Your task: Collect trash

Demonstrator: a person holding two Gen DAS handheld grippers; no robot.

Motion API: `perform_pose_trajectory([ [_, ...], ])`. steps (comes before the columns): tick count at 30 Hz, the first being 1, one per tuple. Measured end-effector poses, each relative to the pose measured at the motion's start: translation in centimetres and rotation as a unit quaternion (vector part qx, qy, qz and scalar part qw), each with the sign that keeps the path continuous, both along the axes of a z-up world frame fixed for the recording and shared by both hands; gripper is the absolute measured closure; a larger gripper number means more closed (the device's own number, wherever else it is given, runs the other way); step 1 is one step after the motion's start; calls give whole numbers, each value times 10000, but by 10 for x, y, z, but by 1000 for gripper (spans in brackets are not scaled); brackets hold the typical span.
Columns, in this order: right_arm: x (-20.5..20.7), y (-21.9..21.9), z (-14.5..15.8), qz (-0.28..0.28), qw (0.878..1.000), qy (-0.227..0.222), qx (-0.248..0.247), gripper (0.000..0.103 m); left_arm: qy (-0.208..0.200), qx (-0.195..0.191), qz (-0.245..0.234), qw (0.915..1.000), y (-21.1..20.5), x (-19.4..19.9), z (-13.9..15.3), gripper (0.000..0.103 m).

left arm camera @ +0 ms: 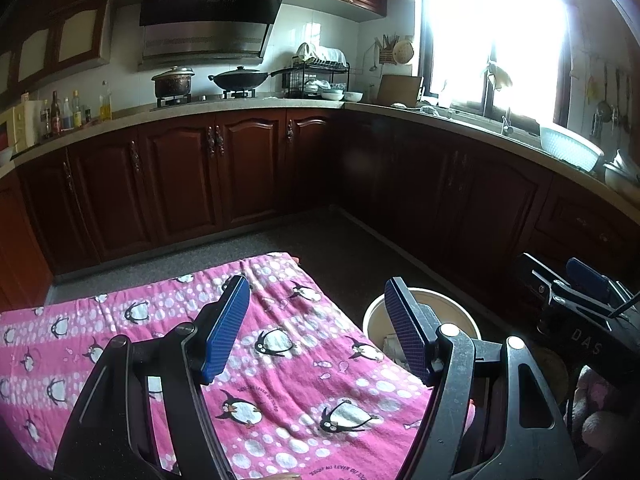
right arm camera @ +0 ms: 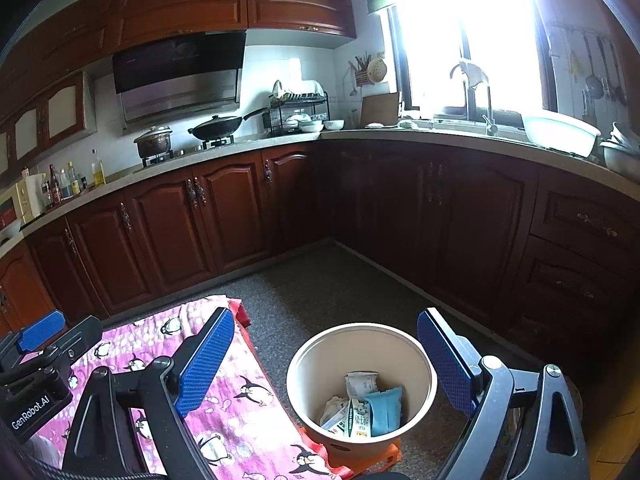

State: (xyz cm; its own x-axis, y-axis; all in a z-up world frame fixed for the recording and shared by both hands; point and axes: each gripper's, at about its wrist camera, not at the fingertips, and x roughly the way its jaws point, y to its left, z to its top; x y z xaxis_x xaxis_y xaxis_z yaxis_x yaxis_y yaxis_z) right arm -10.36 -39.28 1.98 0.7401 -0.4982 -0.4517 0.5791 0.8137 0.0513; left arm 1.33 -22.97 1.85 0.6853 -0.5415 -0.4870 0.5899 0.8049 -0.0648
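Note:
A beige trash bin [right arm camera: 360,344] stands on the floor beside a table with a pink penguin cloth [left arm camera: 288,360]. Inside it lie a blue packet [right arm camera: 384,408], a white wrapper [right arm camera: 362,384] and a printed carton [right arm camera: 356,420]. My right gripper [right arm camera: 324,360] is open and empty, held above the bin. My left gripper [left arm camera: 316,332] is open and empty over the cloth, with the bin's rim [left arm camera: 436,300] behind its right finger. The right gripper also shows in the left wrist view [left arm camera: 584,280]; the left shows in the right wrist view [right arm camera: 40,336].
The bin rests on an orange stool [right arm camera: 360,456]. Dark wood cabinets [right arm camera: 200,220] line the far wall and the right side, under a counter with a pot [right arm camera: 154,142], a wok [right arm camera: 216,128], bottles [right arm camera: 72,180] and a white basin [right arm camera: 560,132]. Grey floor [right arm camera: 328,284] lies between.

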Motion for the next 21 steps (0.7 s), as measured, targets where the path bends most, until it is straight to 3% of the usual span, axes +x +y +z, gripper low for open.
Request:
perform_pose_trajectory([
  [21, 2, 0, -3, 7, 10000, 63, -32, 12, 126, -48, -34, 9999, -2, 5, -2, 34],
])
